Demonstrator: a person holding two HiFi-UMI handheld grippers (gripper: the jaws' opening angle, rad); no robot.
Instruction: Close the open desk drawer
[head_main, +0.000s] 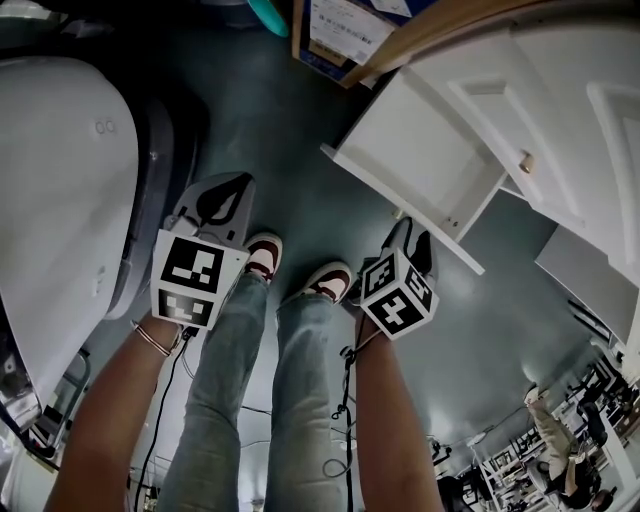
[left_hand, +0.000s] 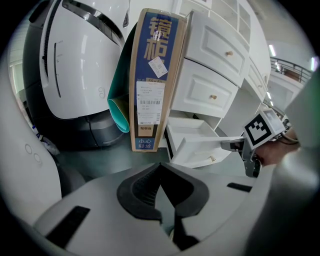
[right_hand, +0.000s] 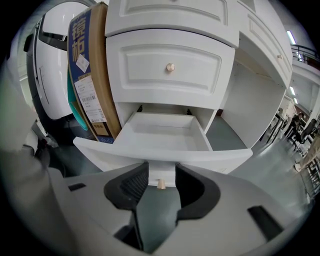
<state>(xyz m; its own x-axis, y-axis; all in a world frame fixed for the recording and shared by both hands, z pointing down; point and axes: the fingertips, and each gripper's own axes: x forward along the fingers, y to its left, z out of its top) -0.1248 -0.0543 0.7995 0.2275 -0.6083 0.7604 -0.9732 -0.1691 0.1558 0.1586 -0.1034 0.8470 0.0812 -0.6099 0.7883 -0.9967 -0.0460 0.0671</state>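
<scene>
The white desk drawer (right_hand: 165, 156) stands pulled out at the bottom of the drawer stack, empty inside. It also shows in the head view as the open drawer (head_main: 420, 165) and in the left gripper view as the drawer (left_hand: 192, 145). My right gripper (right_hand: 161, 171) is open just in front of the drawer's front panel. The small wooden knob (right_hand: 161, 184) sits between its dark pads, and neither pad touches it. My left gripper (left_hand: 160, 167) hangs back to the left over the floor, its tips together and empty. In the head view the left gripper (head_main: 222, 195) and right gripper (head_main: 410, 240) both point down.
A tall cardboard box (left_hand: 152, 75) leans against the desk left of the drawer, with a teal object (left_hand: 117, 107) behind it. A large white rounded machine (head_main: 50, 200) fills the left. A closed drawer (right_hand: 170, 67) sits above. My shoes (head_main: 265, 255) stand on the dark floor.
</scene>
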